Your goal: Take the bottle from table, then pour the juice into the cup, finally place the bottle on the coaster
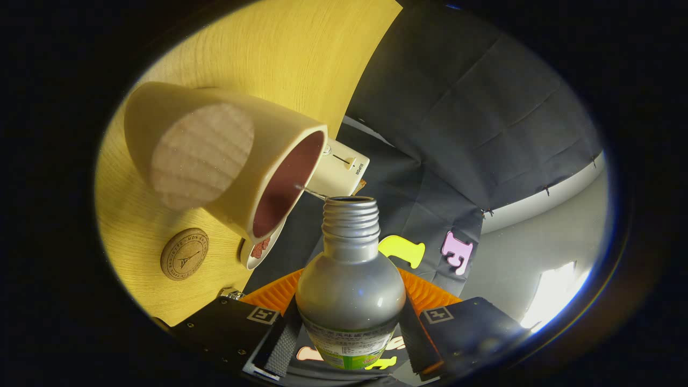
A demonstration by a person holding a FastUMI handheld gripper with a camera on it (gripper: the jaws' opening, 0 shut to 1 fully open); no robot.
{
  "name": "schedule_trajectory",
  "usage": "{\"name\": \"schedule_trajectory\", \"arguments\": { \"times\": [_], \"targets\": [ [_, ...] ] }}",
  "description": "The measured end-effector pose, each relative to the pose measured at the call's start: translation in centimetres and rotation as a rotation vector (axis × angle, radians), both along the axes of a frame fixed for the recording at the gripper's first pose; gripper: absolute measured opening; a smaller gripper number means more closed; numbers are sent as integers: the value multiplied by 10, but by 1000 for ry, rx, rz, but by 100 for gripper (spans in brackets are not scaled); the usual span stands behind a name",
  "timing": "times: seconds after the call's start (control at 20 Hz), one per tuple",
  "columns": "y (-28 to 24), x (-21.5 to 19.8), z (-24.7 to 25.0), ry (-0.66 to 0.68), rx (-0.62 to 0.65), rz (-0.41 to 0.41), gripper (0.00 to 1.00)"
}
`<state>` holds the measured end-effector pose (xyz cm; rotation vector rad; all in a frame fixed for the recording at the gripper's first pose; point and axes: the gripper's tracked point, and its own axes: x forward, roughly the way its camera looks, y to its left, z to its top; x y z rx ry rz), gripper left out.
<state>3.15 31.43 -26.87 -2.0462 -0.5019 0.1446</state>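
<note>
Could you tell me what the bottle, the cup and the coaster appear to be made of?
Bottle, clamped in the tongs: probably metal, given its silver satin sheen and threaded neck. Cup: likely glazed ceramic, smooth cream outside, dark red inside. Coaster: apparently cork, being matte, speckled brown and stamped.

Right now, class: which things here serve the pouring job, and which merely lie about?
Job: bottle, gripped between both fingers of the gripper, tipped toward the cup; round coaster on the table.
Lying about: saucer; white box behind the cup.
</note>
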Motion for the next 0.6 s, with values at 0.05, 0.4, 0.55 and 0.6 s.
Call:
{"name": "schedule_trajectory", "arguments": {
  "times": [0.05,0.4,0.55,0.6],
  "targets": [
    [-1,-1,0,1,0,0,81],
    [1,0,-4,8,-14,-5,82],
    [3,-2,-4,11,-13,-2,82],
    [4,-3,-5,10,-16,1,82]
  ]
}}
